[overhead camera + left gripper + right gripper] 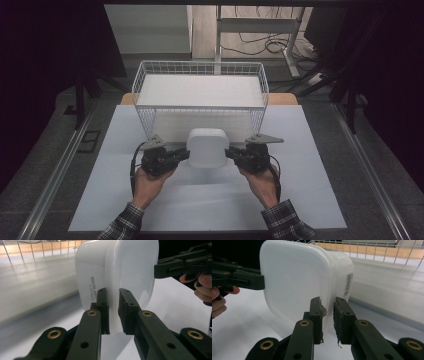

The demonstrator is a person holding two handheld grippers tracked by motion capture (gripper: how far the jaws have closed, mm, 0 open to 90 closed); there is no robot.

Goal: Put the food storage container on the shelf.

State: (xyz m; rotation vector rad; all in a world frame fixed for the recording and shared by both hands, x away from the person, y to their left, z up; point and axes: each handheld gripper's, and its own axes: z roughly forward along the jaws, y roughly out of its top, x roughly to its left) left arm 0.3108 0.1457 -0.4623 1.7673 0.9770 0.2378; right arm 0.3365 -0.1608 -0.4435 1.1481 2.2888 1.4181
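Observation:
A white, rounded-square plastic container [207, 146] hangs just above the white mat, right in front of the wire basket. My left gripper [186, 154] is shut on the protruding rim at its left side. In the left gripper view both pads pinch that thin rim [113, 293], and printed text shows on the container [130, 267] wall. At the opposite side, my right gripper [229, 152] is shut on the rim too. Its jaws [327, 302] clamp the edge of the container [294, 277], beside a barcode label. Each gripper view shows the other gripper farther off, the right gripper [160, 268] and the left gripper [260, 281].
A white wire basket [200, 64] with a white floor stands on legs right behind the container; its mesh wall [42, 247] [374, 250] is close. A white mat [210, 205] covers the table. Metal rails run along both table sides, with desk legs and cables beyond.

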